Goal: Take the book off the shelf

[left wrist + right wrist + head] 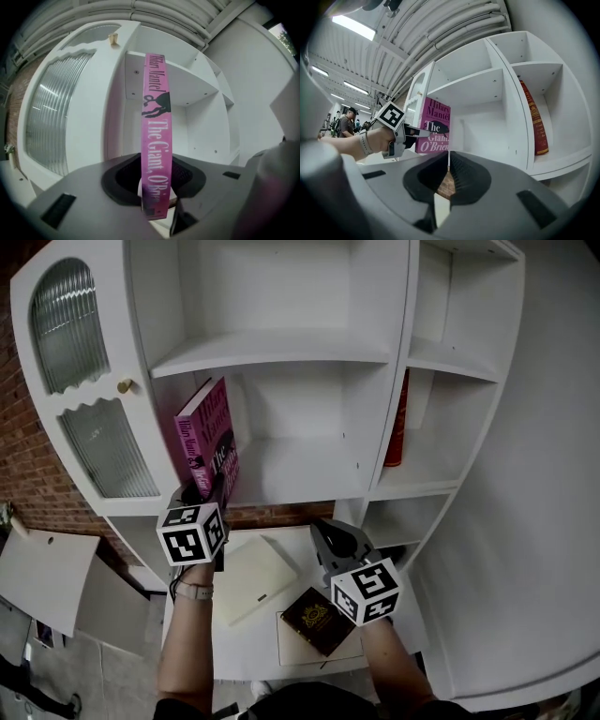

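A pink paperback (208, 432) stands nearly upright at the left front of the shelf's middle compartment (300, 470). My left gripper (210, 491) is shut on its lower end. In the left gripper view the pink spine (157, 140) rises straight up from between the jaws of the left gripper (154, 190). The right gripper view shows the book's cover (436, 129) and the left gripper (410, 132) on its lower edge. My right gripper (328, 532) hangs lower, in front of the desk, with its jaws together on nothing (449, 157).
A red book (398, 423) stands in the right-hand compartment (534, 122). To the left is a cabinet door with ribbed glass (89, 381). On the white desk (239, 643) below lie a cream book (253, 577) and a dark book (317, 620). People stand far off (344, 124).
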Available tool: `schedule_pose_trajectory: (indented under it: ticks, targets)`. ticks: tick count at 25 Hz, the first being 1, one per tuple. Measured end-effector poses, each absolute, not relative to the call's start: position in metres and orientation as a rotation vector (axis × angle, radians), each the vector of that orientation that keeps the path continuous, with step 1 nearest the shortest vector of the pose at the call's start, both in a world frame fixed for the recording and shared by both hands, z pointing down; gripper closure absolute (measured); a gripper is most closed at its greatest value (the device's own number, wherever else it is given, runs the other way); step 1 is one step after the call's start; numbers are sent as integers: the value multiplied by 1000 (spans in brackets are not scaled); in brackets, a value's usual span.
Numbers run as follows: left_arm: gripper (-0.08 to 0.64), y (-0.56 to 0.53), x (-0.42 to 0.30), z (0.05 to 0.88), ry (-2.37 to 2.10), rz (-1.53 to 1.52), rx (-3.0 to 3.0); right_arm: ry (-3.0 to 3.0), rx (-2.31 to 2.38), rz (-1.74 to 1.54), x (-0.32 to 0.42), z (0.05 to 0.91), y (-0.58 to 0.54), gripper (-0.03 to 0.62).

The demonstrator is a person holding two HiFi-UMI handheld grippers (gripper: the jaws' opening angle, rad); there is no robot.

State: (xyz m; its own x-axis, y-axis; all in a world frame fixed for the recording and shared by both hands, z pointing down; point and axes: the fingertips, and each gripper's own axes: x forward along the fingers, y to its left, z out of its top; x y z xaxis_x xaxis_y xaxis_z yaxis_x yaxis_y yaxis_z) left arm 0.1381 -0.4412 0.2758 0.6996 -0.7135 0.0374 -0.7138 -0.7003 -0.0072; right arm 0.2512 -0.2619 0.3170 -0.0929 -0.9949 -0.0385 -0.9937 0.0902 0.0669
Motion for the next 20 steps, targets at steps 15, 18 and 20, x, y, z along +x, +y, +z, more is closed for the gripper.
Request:
schedule_pose_trajectory:
  ticks: [15, 18, 20]
  targets:
    - [419, -370, 71, 278, -1269, -15, 2900, -2483, 1912, -132, 181, 322, -265, 575]
    - [419, -355, 56, 279, -1289, -29, 2896, -2514, 1867, -137, 164, 324, -264, 575]
    - [419, -345, 44, 279, -1309, -36, 2893, -2534, 1836, -135, 152, 325, -264, 575]
